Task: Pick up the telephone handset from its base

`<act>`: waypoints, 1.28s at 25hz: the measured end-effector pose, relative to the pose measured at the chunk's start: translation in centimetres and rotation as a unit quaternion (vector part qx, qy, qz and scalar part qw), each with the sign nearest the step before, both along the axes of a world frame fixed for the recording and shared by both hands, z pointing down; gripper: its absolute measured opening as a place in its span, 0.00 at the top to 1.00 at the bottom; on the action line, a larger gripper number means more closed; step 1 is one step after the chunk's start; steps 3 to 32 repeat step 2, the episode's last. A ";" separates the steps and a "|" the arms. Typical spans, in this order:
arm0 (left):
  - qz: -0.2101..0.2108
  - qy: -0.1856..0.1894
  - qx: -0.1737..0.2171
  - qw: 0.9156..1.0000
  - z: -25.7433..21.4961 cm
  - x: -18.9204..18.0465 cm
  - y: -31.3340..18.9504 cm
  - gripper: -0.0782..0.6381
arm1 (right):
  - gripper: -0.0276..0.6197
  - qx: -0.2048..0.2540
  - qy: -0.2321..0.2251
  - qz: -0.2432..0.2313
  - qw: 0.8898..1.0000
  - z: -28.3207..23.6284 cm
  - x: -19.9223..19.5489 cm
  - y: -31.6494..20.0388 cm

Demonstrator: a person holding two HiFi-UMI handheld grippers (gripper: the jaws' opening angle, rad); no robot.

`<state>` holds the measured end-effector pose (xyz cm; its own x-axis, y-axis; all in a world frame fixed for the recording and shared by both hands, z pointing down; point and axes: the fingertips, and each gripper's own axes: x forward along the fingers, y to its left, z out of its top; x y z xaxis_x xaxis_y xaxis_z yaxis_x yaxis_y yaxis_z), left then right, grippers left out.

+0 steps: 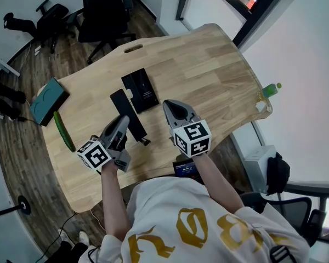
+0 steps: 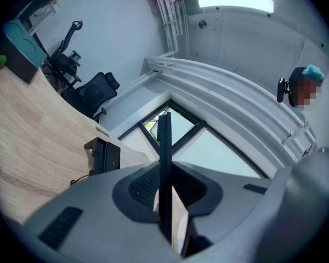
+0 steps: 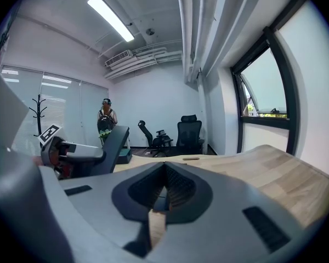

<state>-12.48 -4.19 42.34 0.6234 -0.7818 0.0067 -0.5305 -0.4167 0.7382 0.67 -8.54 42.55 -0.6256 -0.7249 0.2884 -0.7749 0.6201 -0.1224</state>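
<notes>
A black telephone handset is clamped edge-on between the pads of my left gripper, lifted off the table and away from its base. In the left gripper view the handset stands as a thin dark bar between the jaws. The flat black base lies on the wooden table just beyond; it also shows as the base in the left gripper view. My right gripper hovers right of the handset, its jaws together with nothing in them. From there the handset shows at the left.
A teal box and a green cucumber-like thing lie at the table's left edge. A green bottle sits at the right edge. Office chairs stand beyond the far end. A short cord end hangs from the handset.
</notes>
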 end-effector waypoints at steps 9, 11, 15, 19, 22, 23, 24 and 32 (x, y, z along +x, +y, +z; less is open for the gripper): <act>0.001 0.001 -0.001 1.000 0.1 0.0 0.0 0.79 | 0.95 -0.002 0.001 0.002 1.000 0.1 0.0 0.0; 0.001 0.001 -0.001 1.000 0.1 0.0 0.0 0.79 | 0.95 -0.002 0.001 0.002 1.000 0.1 0.0 0.0; 0.001 0.001 -0.001 1.000 0.1 0.0 0.0 0.79 | 0.95 -0.002 0.001 0.002 1.000 0.1 0.0 0.0; 0.001 0.001 -0.001 1.000 0.1 0.0 0.0 0.79 | 0.95 -0.002 0.001 0.002 1.000 0.1 0.0 0.0; 0.001 0.001 -0.001 1.000 0.1 0.0 0.0 0.79 | 0.95 -0.002 0.001 0.002 1.000 0.1 0.0 0.0; 0.001 0.001 -0.001 1.000 0.1 0.0 0.0 0.79 | 0.95 -0.002 0.001 0.002 1.000 0.1 0.0 0.0; 0.001 0.001 -0.001 1.000 0.1 0.0 0.0 0.79 | 0.95 -0.002 0.001 0.002 1.000 0.1 0.0 0.0; 0.001 0.001 -0.001 1.000 0.1 0.0 0.0 0.79 | 0.95 -0.002 0.001 0.002 1.000 0.1 0.0 0.0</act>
